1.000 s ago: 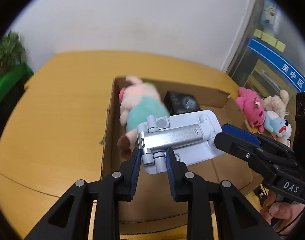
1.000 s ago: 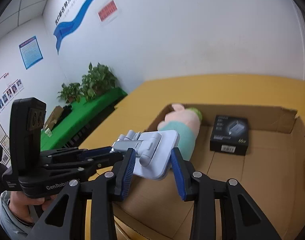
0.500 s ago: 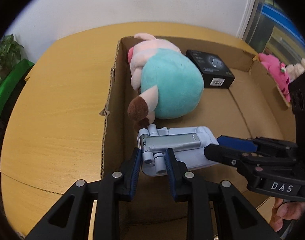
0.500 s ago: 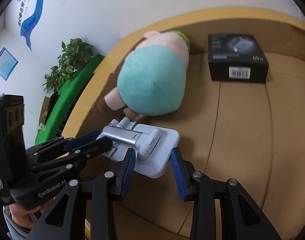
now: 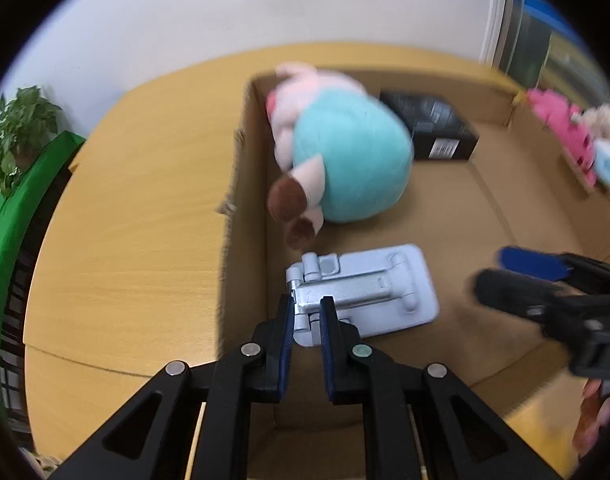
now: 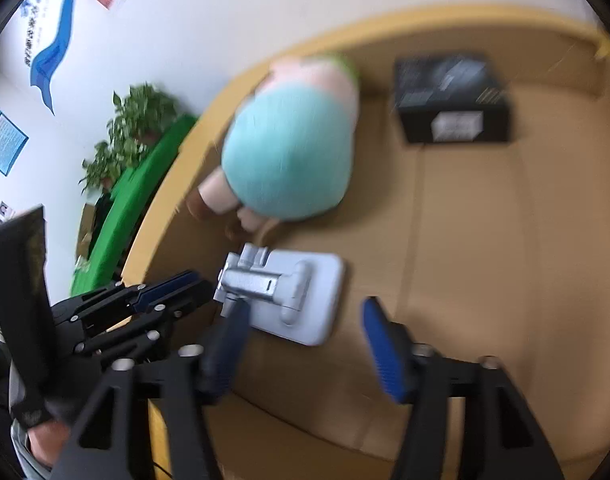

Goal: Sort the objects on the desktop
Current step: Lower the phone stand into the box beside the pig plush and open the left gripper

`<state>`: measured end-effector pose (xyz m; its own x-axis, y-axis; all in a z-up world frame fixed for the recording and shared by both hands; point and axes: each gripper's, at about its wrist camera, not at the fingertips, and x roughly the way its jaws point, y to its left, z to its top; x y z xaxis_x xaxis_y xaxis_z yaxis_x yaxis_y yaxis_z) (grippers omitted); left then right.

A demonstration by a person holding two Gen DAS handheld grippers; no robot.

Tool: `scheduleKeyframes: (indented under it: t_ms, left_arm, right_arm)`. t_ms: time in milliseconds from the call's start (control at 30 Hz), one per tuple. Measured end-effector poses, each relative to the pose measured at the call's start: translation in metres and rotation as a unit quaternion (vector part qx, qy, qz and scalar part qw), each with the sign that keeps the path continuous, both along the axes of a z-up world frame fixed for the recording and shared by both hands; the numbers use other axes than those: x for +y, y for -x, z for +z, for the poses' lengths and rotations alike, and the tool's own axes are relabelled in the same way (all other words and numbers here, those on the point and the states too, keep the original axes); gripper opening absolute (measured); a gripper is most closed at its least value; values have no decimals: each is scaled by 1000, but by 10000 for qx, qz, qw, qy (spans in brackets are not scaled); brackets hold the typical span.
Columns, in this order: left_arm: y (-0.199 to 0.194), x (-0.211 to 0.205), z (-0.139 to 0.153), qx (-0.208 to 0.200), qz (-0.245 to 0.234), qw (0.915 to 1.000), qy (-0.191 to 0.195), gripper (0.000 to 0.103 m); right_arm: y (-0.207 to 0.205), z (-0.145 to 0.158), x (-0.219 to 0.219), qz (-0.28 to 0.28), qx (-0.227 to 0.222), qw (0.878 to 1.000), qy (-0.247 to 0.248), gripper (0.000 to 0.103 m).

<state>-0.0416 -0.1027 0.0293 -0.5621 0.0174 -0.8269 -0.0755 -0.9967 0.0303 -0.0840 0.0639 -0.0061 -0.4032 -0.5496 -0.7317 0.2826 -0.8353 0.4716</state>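
The phone stand [image 5: 365,292] is lying on the floor of the cardboard box [image 5: 241,184], at six o'clock from the plush pig [image 5: 345,160]. The left hand-held gripper [image 5: 307,316] is pinching its hinge end narrowly. The right hand-held gripper [image 6: 305,332] is opening wide, off the stand. Release the left straight back next, so the stand isn't dragged.

Both views ride on the hand-held grippers and look steeply down, from close range, into the cardboard box [image 5: 245,184]. The left wrist view looks in over the box's near left corner, the right wrist view from further right. Both take in the phone stand [image 5: 365,292] [image 6: 289,300], plush pig [image 5: 345,160] [image 6: 289,152] and black carton [image 5: 437,128] [image 6: 453,104].
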Motion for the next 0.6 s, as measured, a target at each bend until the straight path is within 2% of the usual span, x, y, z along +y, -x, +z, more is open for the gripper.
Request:
scheduleKeyframes:
  t_ms: [33,67,100,133,200,233,367,533,600]
  left_arm:
    - [-10,0,9,230,7,9997,-125,12]
    - [-19,-1,17,444,-2,9987,-246,16]
    - [-30,0,26,684,-12,9970,-354,25]
    - [-46,3,37,1030,-31,9935,-486,32]
    - [-68,12,48,1469,-41,9870,-655,72]
    - [-82,20,53,1696,-8,9825,-765,79]
    - [-101,55,60,1914,-256,9770,-906,81]
    - [-117,90,67,2398,-477,9679,-589,81]
    - [-124,96,68,2463,-460,9660,-637,81]
  right_arm:
    - [-8,10,7,-77,230,9996,-161,74]
    - [-20,22,16,-183,520,9978,-380,86]
    - [-38,35,27,-321,890,9938,-579,99]
    - [-50,43,36,-444,1090,9909,-655,103]
    - [-78,54,55,-830,1427,9826,-854,103]
    - [-86,56,60,-908,1496,9801,-940,103]
    - [-111,65,78,-1275,1812,9613,-1637,103]
    - [-122,76,94,-1462,2031,9502,-1859,103]
    - [-130,77,97,-1449,2085,9474,-1950,103]
